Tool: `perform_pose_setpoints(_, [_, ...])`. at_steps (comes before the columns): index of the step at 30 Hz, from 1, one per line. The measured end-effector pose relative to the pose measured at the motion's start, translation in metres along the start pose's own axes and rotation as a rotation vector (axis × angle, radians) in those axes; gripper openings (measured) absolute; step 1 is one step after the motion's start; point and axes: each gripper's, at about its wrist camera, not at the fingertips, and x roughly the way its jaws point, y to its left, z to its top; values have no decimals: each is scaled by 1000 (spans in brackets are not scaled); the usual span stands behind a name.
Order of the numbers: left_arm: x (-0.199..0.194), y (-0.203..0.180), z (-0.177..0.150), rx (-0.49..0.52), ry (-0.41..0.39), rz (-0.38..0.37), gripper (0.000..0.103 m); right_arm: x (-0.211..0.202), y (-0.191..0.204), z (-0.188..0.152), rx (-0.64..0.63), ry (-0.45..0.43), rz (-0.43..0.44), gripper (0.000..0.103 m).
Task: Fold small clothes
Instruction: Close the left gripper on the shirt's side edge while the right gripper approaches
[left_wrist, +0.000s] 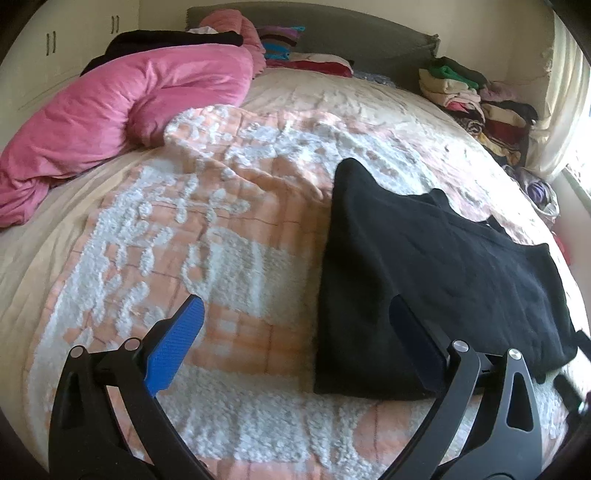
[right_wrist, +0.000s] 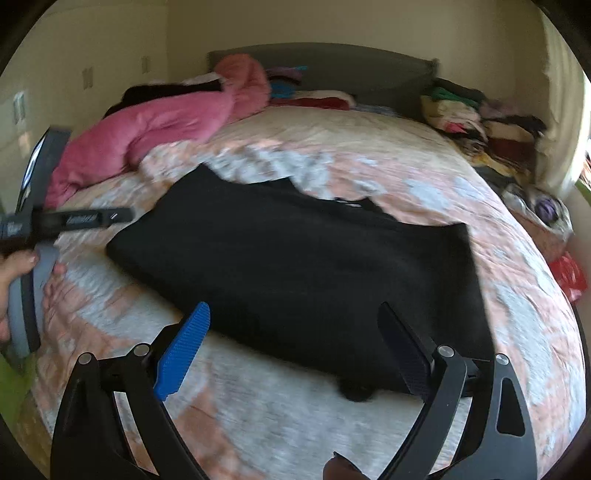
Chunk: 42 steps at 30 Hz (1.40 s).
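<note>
- A black garment (left_wrist: 424, 280), folded flat, lies on the peach-and-white bedspread (left_wrist: 221, 236) toward the near right part of the bed.
- The left gripper (left_wrist: 295, 317) has its jaws spread wide and grips nothing; its right finger lies over the garment's near left corner.
- The right gripper (right_wrist: 293, 321) is likewise wide apart and empty, hovering over the garment's near edge.
- A pink duvet (left_wrist: 122, 107) is bunched at the far left, well apart.
- Stacked clothes (left_wrist: 476, 99) crowd the far right edge.
</note>
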Motion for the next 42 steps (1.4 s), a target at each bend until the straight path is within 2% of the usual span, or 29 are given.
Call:
perform_pose_setpoints(11, [11,10,16,-6,1,25,94,42,84,10,-236,27,64,92])
perform_pose_setpoints(16, [21,6,26,18,4,39,94,65,108,14,-320,44,52,92])
perform_pose_setpoints(22, [33,-2,37,56,11,49,94,90,133,17,-424,46,-15,92])
perform_pose_setpoints(27, [53,-2,42,29,69,-8,94,107,142,22,-442,43,-43,90])
perform_pose_setpoints(28, [58,-1,43,21,82,-13,94,110,142,22,-440,41,-49,88])
perform_pose_setpoints(31, [67,-1,47,2,110,-49,94,116,142,27,-431,30,-65,73])
perform_pose_setpoints(32, [69,-1,48,-6,116,-55,94,116,141,28,-432,20,-72,60])
perform_pose_setpoints(33, [71,-1,50,-12,122,-61,94,115,141,28,-437,6,-82,56])
perform_pose_setpoints(35, [73,-3,52,-22,134,-76,94,108,141,30,-444,-34,-85,36])
perform_pose_setpoints(37, [75,-6,55,-34,152,-115,94,100,138,30,-435,-73,-92,25])
perform_pose_setpoints(42, [78,-20,56,-82,206,-222,94,75,119,33,-365,-148,-90,20])
